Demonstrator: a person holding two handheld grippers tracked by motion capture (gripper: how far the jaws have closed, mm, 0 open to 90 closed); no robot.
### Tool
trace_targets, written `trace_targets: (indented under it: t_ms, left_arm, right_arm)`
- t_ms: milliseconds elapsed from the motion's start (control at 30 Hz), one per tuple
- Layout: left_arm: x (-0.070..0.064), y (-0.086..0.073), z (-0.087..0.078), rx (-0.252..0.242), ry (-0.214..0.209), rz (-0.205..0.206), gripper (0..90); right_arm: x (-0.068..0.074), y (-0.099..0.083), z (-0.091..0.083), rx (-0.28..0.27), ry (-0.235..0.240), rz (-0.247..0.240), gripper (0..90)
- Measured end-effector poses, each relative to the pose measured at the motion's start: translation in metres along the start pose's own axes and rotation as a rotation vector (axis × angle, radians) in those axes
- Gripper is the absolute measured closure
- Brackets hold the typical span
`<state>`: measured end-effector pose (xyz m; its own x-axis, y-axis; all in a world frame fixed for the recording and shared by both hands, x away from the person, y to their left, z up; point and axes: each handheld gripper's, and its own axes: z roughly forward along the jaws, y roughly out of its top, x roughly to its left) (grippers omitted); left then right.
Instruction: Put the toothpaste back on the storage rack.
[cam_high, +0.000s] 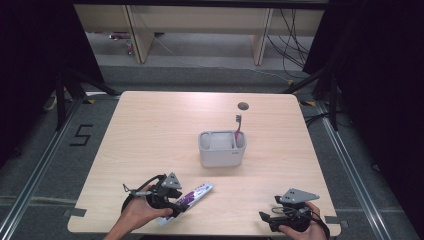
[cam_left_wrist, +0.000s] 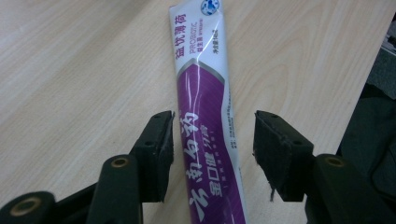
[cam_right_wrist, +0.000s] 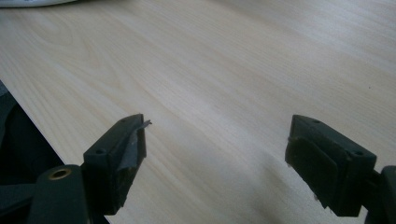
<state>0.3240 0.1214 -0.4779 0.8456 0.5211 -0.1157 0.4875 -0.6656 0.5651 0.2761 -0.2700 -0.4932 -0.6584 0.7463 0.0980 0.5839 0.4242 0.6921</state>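
- One toothpaste tube (cam_left_wrist: 205, 135), lying between spread jaws of left gripper (cam_left_wrist: 212, 144), unclamped.
- One toothbrush (cam_high: 238, 127) in holder (cam_high: 220, 156), at 1 o'clock.
- Right gripper (cam_right_wrist: 215, 154): jaws apart, nothing held.

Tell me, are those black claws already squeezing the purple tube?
No: in the left gripper view the toothpaste tube lies between the left gripper jaws, with a clear gap at the right one.
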Motion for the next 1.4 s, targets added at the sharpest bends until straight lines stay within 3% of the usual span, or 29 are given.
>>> trace_targets:
  t_ms: [267,433,667,867,1400]
  left_arm:
    - [0.002,0.008,0.005,0.072,-0.015,0.015,52.4]
    - [0.0,0.012,0.007,0.1,-0.005,0.026,54.4]
    - [-0.001,0.018,0.008,0.18,0.02,0.055,57.8]
    - [-0.005,0.022,0.012,0.205,0.016,0.057,58.4]
    - [-0.011,0.036,0.021,0.316,0.02,0.161,56.5]
  right_arm:
    - [0.001,0.0,-0.001,0.01,-0.008,0.016,20.6]
    - [0.001,0.0,-0.001,0.01,-0.008,0.009,20.6]
    - [0.001,0.0,-0.001,0.01,-0.007,0.008,20.6]
    - [0.001,0.0,-0.001,0.01,-0.007,0.007,20.7]
    - [0.001,0.0,-0.002,0.011,-0.004,0.003,20.7]
